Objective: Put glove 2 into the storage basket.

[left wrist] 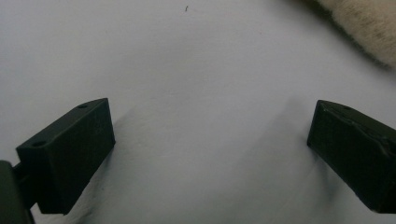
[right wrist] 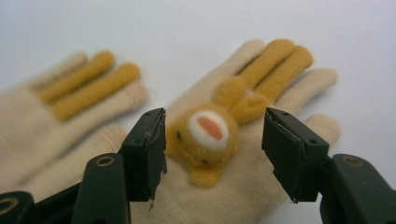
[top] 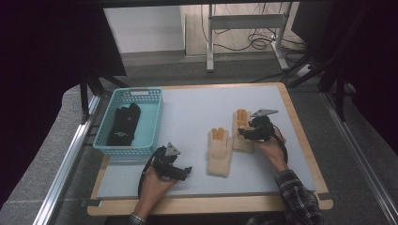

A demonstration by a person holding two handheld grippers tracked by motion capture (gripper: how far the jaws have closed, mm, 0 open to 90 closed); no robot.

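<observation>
Two cream gloves with orange fingers lie flat on the pale table mat. One glove [top: 220, 152] is near the middle, the other glove [top: 241, 127] [right wrist: 243, 140] just right of it, with an orange animal face [right wrist: 205, 140] sewn on its back. My right gripper [top: 246, 133] [right wrist: 212, 154] is open, its jaws either side of that face, low over the glove. Down at the front left, my left gripper [top: 187, 171] [left wrist: 210, 140] rests open on the bare mat, nothing between its jaws; the cuff of the middle glove [left wrist: 369, 28] lies just beyond it.
A teal plastic basket [top: 152, 117] stands at the left edge of the mat with a pair of black gloves [top: 124, 124] inside. The wooden table edge [top: 300, 136] runs along the right. A metal desk frame [top: 244, 28] stands on the floor behind.
</observation>
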